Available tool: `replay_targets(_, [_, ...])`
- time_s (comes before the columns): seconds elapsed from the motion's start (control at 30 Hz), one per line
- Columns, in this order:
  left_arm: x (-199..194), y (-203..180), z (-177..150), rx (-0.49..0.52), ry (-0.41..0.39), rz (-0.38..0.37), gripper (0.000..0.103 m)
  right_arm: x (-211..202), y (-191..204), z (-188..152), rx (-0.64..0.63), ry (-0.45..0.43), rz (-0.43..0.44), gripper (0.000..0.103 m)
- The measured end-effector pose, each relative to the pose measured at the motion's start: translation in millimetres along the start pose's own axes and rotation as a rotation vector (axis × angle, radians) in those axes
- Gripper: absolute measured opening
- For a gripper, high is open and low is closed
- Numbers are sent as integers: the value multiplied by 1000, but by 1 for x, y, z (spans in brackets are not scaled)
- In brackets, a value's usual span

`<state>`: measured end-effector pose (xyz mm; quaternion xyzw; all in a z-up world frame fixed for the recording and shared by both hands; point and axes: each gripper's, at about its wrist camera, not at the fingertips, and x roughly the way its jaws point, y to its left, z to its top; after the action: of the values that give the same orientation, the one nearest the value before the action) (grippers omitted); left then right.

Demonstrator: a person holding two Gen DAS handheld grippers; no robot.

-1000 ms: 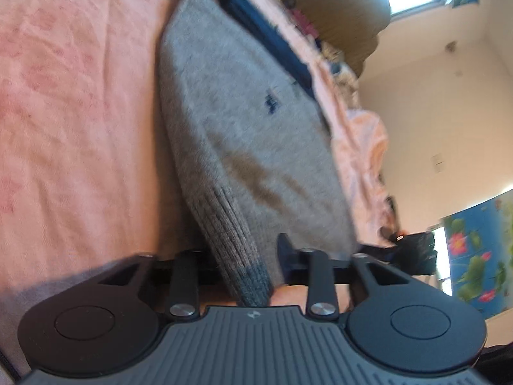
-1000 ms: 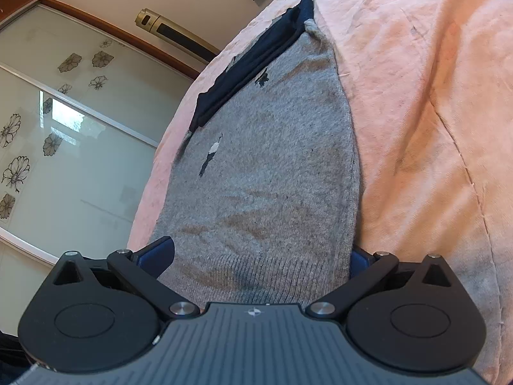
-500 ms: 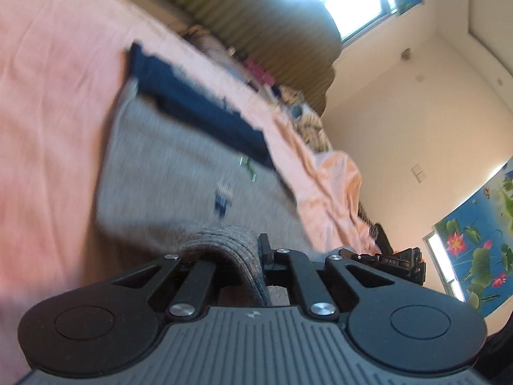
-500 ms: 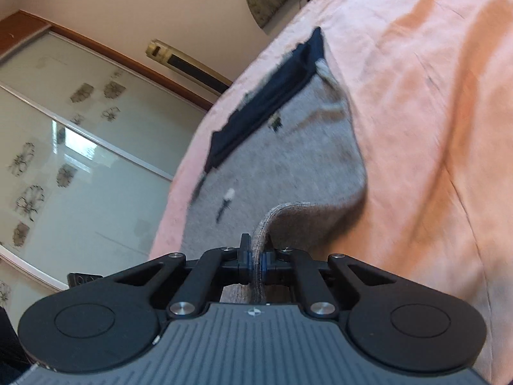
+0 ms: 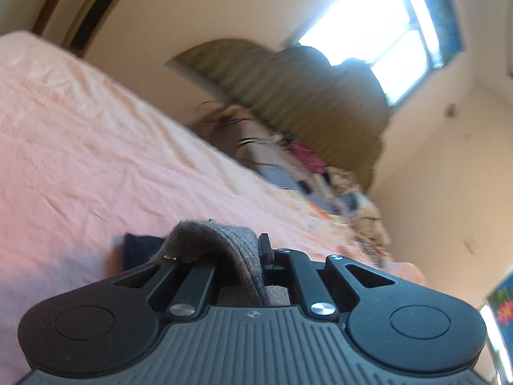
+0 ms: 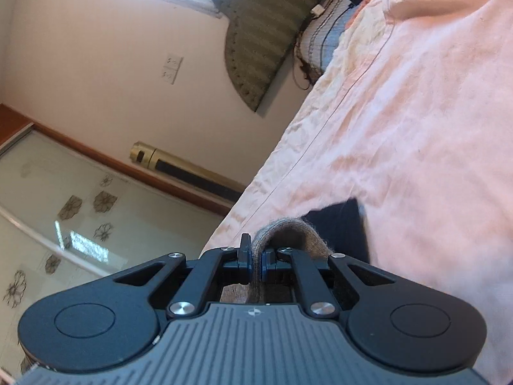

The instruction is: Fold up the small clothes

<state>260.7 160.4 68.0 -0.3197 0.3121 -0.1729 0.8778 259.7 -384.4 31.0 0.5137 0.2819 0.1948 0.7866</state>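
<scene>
Both hand-held grippers [image 5: 256, 264] [image 6: 255, 264] clamped on grey sweater [image 5: 221, 240] [image 6: 288, 234]

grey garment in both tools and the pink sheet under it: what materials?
Grey garment: looks like knitted wool or acrylic, matte, with ribbed rows and fuzzy stray fibres at the fold. Pink sheet: probably thin woven cotton, matte, finely creased with a stitched seam line.

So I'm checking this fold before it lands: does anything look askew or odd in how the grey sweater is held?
Nothing alarming. The left gripper and right gripper each pinch a fold of the grey sweater. In the left one the knit bunches sideways over a finger. A navy garment lies on the pink sheet.
</scene>
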Motion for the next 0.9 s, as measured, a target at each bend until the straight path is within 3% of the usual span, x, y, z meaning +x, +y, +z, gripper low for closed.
replay_targets(0.07, [24, 17, 2, -105, 40, 117, 17, 18, -17, 3, 79, -26, -121, 60])
replay_targets(0.1, [25, 23, -2, -136, 37, 125, 23, 18, -21, 0, 101, -36, -139, 88])
replay_targets(0.17, [9, 31, -15, -138, 3, 111, 43, 6, -18, -13, 41, -37, -62, 90])
replay_targets(0.2, [-4, 33, -21, -129, -15, 121, 71, -2, -13, -19, 5, -20, -57, 91])
replay_targets(0.23, [-19, 36, -28, -117, -44, 139, 92, -11, -8, -25, -29, -4, -65, 91])
replay_targets(0.33, [-65, 39, -52, -46, -114, 177, 94, -50, 10, -45, -158, 10, -74, 97])
replay_targets(0.4, [-82, 39, -67, -24, -79, 186, 94, -70, 16, -52, -174, 14, -75, 102])
replay_targets(0.5, [-95, 36, -92, -24, -25, 216, 94, -84, 20, -57, -164, 28, -84, 102])
replay_targets(0.6, [-104, 36, -121, -91, 12, 252, 94, -93, 18, -71, -181, 55, -202, 103])
replay_targets(0.73, [-123, 36, -153, -123, -19, 189, 94, -97, 5, -99, -219, 139, -283, 103])
replay_targets(0.8, [-125, 36, -158, -163, -10, 134, 95, -102, 7, -111, -249, 145, -268, 103])
replay_targets(0.9, [-115, 44, -159, -294, 9, 10, 95, -103, 9, -123, -181, 168, -205, 103])
